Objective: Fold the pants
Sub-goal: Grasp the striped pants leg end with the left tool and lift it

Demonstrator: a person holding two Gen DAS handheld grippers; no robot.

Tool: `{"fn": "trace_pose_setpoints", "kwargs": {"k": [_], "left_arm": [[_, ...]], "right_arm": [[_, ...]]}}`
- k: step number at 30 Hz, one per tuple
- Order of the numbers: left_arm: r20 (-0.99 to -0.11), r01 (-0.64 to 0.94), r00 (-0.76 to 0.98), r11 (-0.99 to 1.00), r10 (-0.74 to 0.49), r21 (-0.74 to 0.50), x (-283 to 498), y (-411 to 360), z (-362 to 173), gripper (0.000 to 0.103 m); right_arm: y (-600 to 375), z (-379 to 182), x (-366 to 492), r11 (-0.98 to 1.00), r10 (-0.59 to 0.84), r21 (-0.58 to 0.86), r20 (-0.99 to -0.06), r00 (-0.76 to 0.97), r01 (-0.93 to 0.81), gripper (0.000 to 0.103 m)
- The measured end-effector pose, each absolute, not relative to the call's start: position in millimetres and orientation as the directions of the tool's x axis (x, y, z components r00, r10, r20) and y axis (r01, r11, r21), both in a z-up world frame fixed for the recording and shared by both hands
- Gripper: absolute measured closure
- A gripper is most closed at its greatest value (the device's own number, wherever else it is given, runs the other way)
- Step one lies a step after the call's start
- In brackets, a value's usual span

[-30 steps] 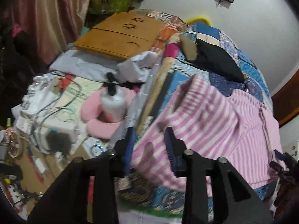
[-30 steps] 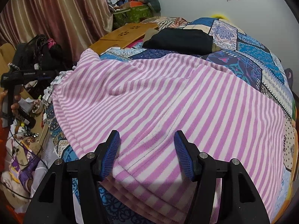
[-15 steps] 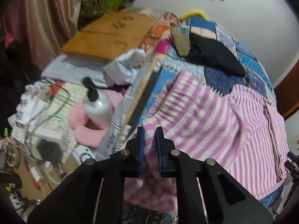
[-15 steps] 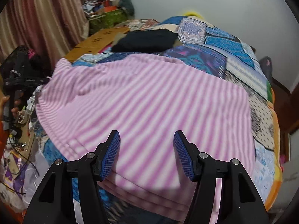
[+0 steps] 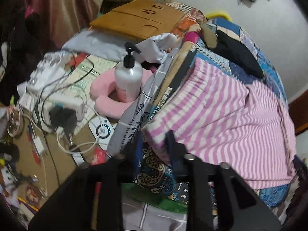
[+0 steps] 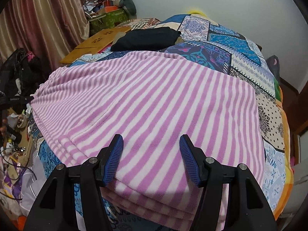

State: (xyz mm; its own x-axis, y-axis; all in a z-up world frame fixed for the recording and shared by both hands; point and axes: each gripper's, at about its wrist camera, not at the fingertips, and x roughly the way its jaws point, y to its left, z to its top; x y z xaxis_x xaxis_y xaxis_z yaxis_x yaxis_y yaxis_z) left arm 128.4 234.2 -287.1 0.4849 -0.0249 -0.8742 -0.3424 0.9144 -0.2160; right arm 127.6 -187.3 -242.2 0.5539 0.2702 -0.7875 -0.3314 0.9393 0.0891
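Lying folded on the bed, the pants (image 6: 154, 104) sit beneath both grippers' open, empty jaws.

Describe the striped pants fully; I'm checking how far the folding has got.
The striped pants are pink-and-white, of soft fleece-like cloth, lying flat on the patchwork bedspread. They are folded: several stacked layers show at the near edge, and the gathered waistband sits at the bed's edge by the clutter. The right gripper hovers open above them; the left gripper's jaws, just reopened, straddle a corner without pressing it.

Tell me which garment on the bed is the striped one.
The pink-and-white pants, spread nearest the claws; the garment behind them is plain black.
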Motion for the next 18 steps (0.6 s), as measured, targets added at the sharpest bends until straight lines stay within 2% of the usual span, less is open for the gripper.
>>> {"fn": "trace_pose_setpoints", "kwargs": {"k": [2, 4, 10, 16, 18], "left_arm": [[-0.868, -0.362, 0.496, 0.904, -0.019, -0.227, 124, 238, -285, 0.043], [-0.864, -0.369, 0.504, 0.898, -0.023, -0.24, 121, 240, -284, 0.037], [-0.874, -0.361, 0.461, 0.868, -0.152, -0.341, 131, 229, -308, 0.037], [-0.867, -0.359, 0.483, 0.877, -0.118, -0.32, 141, 217, -312, 0.037], [-0.868, -0.36, 0.487, 0.881, -0.102, -0.306, 147, 220, -313, 0.043]], "right_arm": [[-189, -242, 127, 0.939, 0.274, 0.095, -0.786, 0.554, -0.331, 0.045], [-189, -243, 127, 0.939, 0.276, 0.098, -0.784, 0.556, -0.329, 0.045], [-186, -243, 126, 0.942, 0.274, 0.1, -0.781, 0.561, -0.321, 0.044], [-186, -244, 126, 0.941, 0.279, 0.105, -0.778, 0.562, -0.321, 0.043], [-186, -244, 126, 0.941, 0.28, 0.105, -0.778, 0.562, -0.323, 0.043]]}}
